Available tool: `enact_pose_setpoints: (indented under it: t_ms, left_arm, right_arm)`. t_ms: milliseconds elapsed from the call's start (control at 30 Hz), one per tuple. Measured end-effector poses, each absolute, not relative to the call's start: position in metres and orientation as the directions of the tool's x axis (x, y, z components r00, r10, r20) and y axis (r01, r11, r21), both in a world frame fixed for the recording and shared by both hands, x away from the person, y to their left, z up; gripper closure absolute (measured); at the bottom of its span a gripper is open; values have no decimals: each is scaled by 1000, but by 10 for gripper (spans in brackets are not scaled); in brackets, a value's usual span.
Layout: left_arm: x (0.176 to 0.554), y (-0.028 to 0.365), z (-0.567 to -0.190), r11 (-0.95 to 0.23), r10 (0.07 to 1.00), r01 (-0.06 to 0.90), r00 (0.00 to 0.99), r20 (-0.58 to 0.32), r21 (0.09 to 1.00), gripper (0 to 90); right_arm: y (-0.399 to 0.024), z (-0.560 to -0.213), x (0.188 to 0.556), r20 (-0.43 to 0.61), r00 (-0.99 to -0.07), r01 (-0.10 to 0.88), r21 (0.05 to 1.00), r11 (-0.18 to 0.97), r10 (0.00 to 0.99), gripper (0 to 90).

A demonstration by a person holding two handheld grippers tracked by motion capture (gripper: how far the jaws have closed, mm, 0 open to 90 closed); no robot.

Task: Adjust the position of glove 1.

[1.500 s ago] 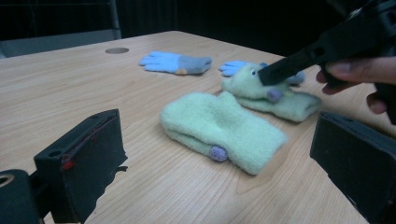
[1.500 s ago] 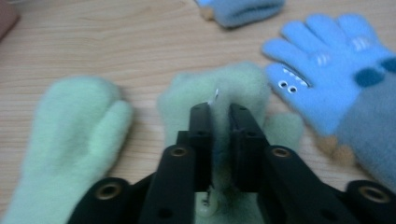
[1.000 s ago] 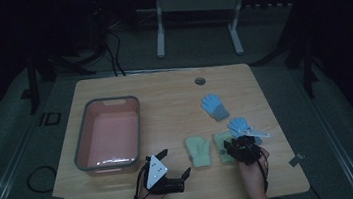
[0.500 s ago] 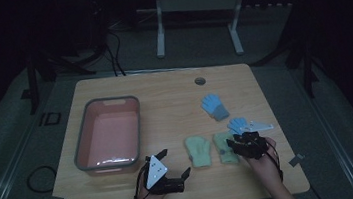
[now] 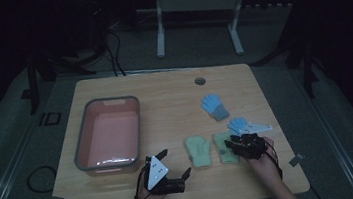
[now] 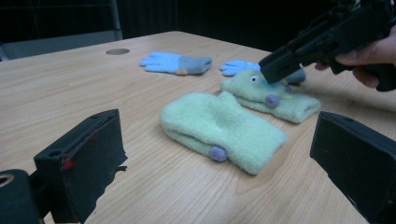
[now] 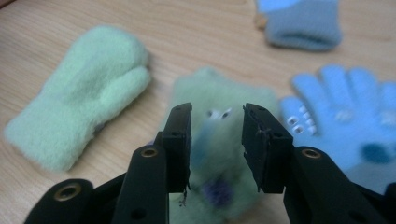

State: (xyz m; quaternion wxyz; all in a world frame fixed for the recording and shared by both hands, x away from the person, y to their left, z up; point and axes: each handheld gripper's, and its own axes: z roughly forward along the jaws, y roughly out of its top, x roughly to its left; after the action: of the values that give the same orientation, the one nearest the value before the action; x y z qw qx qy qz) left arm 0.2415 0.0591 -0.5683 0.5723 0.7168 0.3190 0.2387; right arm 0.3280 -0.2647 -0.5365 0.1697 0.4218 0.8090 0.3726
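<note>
Green mittens lie at lower centre of the high view: one [image 5: 199, 151] flat, the other [image 5: 224, 147] right beside it under the right gripper [image 7: 216, 142], whose jaws stand narrowly apart astride its fuzzy top, not yet closed. I'd say the pick-up is starting; next comes lowering and pinching. The left gripper [image 5: 171, 169] rests wide open. A pink tub [image 5: 112, 162] waits at left, blue gloves [image 5: 214, 106] upper right.
</note>
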Motion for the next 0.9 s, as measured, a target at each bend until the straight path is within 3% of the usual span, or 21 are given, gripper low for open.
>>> enact_pose_setpoints:
  t_ms: [233,400,500,667,900]
  left_arm:
    - [242,60,-568,-137,729,189,684,-30,972,33]
    - [242,59,-568,-141,728,185,685,-24,973,33]
    - [242,59,-568,-139,729,187,684,-27,973,33]
    - [242,59,-568,-139,729,186,685,-27,973,33]
    - [242,60,-568,-139,729,186,684,-27,973,33]
  right_arm:
    - [-259,-553,319,11,-564,554,747,369,825,598]
    - [-254,-556,315,-7,-536,554,751,359,844,784]
    - [-250,-553,317,-30,-525,563,737,373,850,821]
    - [-248,-544,316,-45,-501,570,734,368,864,836]
    - [-241,-506,311,-28,-437,537,794,286,899,837]
